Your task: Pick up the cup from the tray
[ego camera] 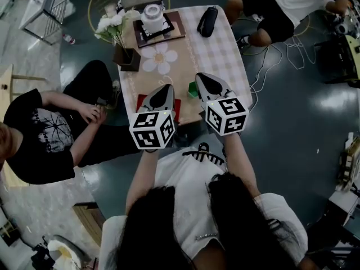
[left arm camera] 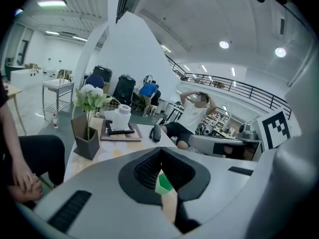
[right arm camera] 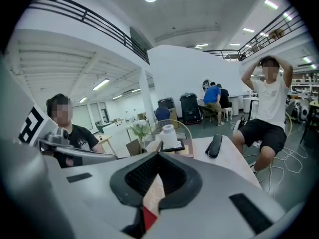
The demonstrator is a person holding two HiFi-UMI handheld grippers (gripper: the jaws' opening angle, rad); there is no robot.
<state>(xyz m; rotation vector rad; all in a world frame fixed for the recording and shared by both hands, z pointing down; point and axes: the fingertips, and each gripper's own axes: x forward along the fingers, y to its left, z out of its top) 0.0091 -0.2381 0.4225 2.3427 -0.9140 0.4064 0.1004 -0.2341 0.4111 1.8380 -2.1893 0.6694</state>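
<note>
A white cup stands on a black holder on the dark tray at the far end of the table. It shows small in the left gripper view and the right gripper view. Both grippers hover over the table's near end, well short of the tray. My left gripper has its jaws together with nothing held. My right gripper is likewise shut and empty. A small green cup sits on the table between them.
A dark pot of white flowers stands left of the tray, a black case to its right. A red flat item lies under my left gripper. One person sits at the left, another at the far right.
</note>
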